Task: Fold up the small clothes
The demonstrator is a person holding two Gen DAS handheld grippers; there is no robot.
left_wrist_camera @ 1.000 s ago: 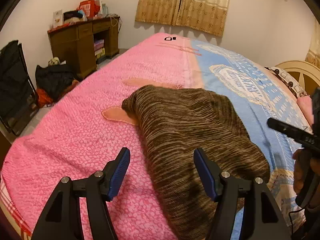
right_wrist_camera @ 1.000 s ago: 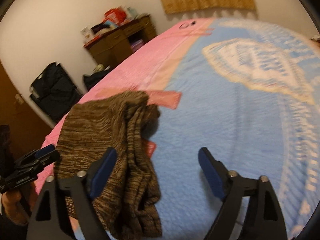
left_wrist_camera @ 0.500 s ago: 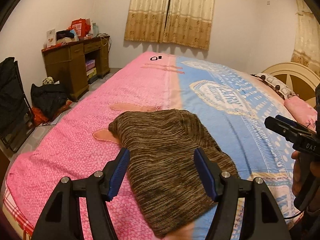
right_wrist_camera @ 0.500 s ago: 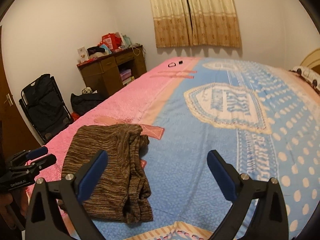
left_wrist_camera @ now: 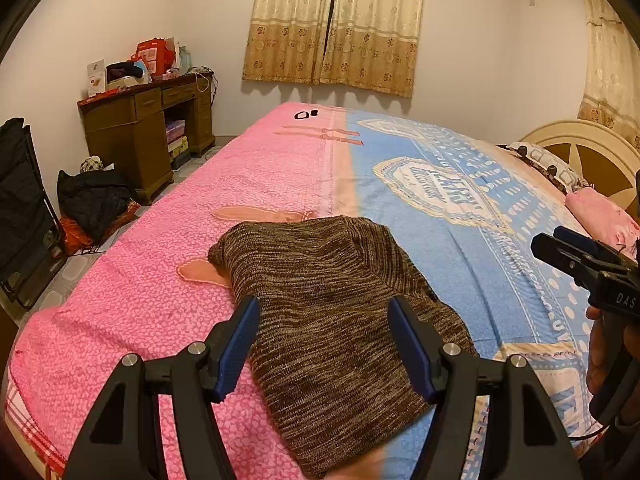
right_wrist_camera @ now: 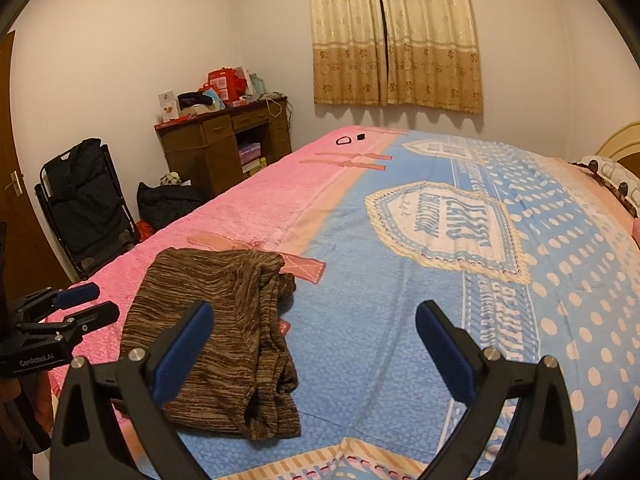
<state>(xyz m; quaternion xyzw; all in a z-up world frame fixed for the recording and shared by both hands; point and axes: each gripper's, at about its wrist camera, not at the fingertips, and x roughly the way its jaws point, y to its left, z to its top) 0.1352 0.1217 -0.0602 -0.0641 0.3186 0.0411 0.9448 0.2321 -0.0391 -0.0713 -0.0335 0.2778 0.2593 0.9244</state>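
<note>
With both the left hand-held gripper (left_wrist_camera: 322, 342) and right hand-held gripper (right_wrist_camera: 314, 342) released above the bed (right_wrist_camera: 400, 280), the folded brown striped knit garment (left_wrist_camera: 332, 304) near its foot edge could unfold if pinched through only one loose layer.

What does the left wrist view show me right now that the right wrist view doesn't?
Only the left wrist view shows the pink pillow by the headboard and the second curtain at far right. Only the right wrist view shows the wooden door and the brown garment's bunched, layered right edge. Both show the garment lying on the pink-and-blue bedspread, the desk, and both the left gripper and right gripper open, holding nothing.
</note>
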